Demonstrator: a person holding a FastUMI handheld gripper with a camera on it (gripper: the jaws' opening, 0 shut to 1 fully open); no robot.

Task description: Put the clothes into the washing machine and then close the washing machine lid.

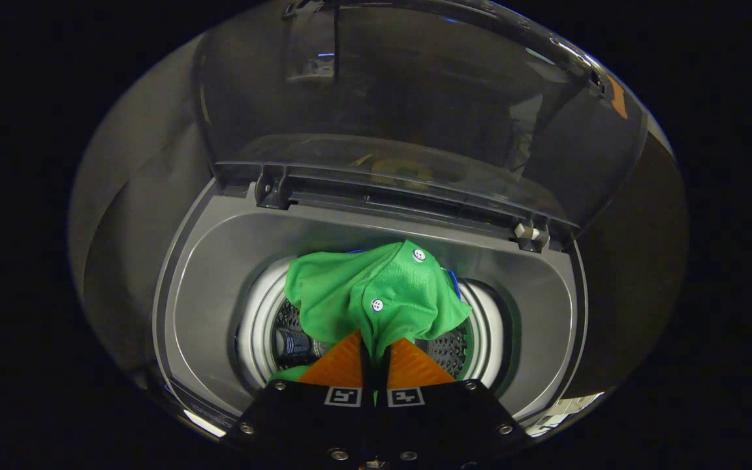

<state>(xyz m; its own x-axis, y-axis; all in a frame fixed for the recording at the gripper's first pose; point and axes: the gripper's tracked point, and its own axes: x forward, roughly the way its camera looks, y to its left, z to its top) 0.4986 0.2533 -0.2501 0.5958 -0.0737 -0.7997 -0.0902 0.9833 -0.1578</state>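
Note:
My gripper [375, 352] is shut on a green shirt [356, 290] with white buttons; both fingers pinch a fold of it. The shirt hangs bunched over the round drum opening [480, 339] of the top-loading washing machine [219, 274], just ahead of the fingers. A bit of blue cloth peeks from behind the shirt. The perforated drum wall [291, 339] shows beneath it. The machine's dark translucent lid [382, 91] stands raised beyond the drum, hinged at the back.
The grey top deck [532, 307] of the machine rings the drum opening. Two hinges [271, 189] hold the lid at the rear. Dark booth walls surround the machine.

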